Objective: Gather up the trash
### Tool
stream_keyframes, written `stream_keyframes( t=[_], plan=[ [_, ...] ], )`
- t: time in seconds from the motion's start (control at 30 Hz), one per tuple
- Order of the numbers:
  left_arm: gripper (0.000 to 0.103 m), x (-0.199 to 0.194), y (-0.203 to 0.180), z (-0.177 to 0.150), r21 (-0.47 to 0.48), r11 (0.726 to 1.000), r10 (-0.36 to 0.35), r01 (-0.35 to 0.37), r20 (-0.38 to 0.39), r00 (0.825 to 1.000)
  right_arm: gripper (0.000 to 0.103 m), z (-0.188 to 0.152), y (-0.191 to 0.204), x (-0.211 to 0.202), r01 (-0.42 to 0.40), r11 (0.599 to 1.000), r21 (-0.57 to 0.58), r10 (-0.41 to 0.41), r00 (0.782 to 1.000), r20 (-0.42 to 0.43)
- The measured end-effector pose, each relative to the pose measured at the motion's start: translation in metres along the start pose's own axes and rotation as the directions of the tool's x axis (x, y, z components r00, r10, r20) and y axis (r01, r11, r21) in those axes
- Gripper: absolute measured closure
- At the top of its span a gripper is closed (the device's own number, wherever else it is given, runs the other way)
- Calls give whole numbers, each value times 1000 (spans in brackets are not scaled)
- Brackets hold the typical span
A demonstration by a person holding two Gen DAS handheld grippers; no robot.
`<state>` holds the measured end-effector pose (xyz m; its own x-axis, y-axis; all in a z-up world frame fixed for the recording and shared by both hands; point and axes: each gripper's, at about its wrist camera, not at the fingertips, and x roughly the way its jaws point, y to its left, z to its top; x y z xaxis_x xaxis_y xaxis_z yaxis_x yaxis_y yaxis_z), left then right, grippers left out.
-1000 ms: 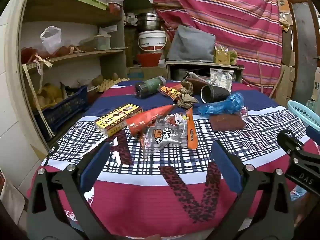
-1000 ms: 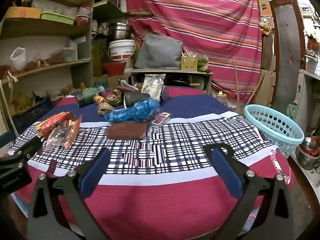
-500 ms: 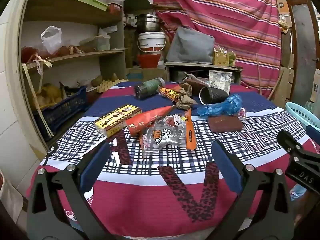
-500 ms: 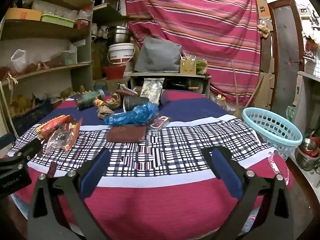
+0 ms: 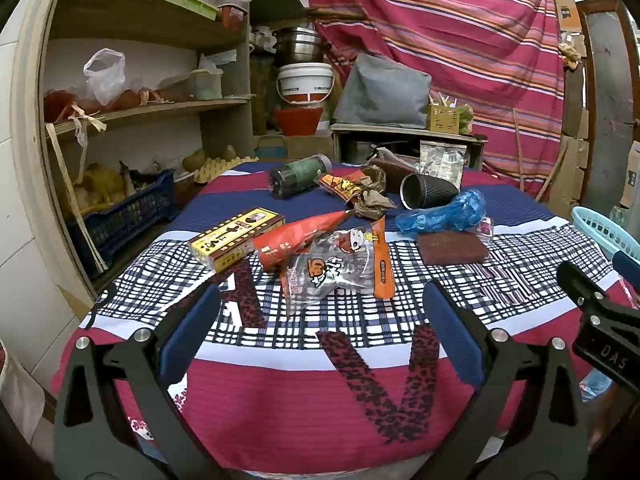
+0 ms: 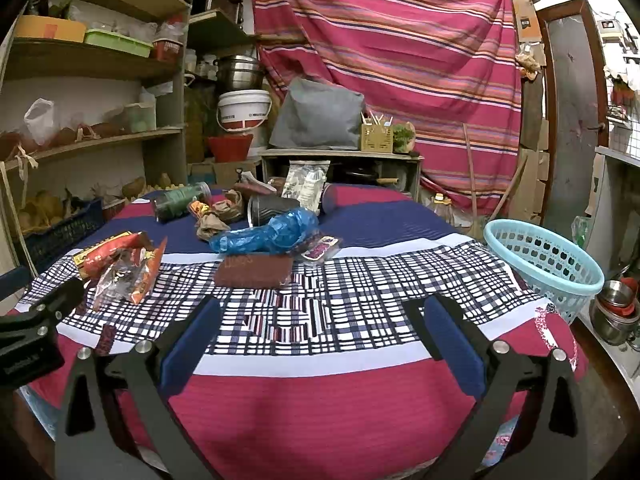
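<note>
Trash lies on the cloth-covered table (image 5: 320, 380): a yellow box (image 5: 236, 238), a red cone wrapper (image 5: 298, 236), a clear snack bag (image 5: 336, 270), a brown pad (image 5: 452, 246), a blue plastic bag (image 5: 444, 212), a black cup (image 5: 426, 196) and a dark jar (image 5: 298, 176). A light-blue basket (image 6: 544, 262) stands at the table's right edge. My left gripper (image 5: 320, 336) is open and empty, short of the snack bag. My right gripper (image 6: 320, 336) is open and empty, short of the brown pad (image 6: 254, 274).
Wooden shelves (image 5: 132, 108) with bags and a blue crate (image 5: 120, 216) stand left of the table. A low bench (image 6: 340, 160) with a grey cushion is behind it, before a striped curtain (image 6: 400, 40). Metal bowls (image 6: 616, 312) sit on the floor at right.
Both views have shifted slightly; the right wrist view has risen a little above the table. Both grippers stay open and the trash has not moved.
</note>
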<state>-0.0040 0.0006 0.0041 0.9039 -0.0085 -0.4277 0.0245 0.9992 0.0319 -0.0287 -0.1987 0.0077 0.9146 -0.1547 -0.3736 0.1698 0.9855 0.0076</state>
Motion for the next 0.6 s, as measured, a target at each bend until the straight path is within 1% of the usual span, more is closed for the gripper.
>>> stream_keyframes(
  t=[0.6],
  plan=[
    [5, -1, 0, 0, 2, 1000, 2, -2, 8, 1000, 4, 0, -2, -4, -1, 1000, -6, 1, 1000, 6]
  ],
)
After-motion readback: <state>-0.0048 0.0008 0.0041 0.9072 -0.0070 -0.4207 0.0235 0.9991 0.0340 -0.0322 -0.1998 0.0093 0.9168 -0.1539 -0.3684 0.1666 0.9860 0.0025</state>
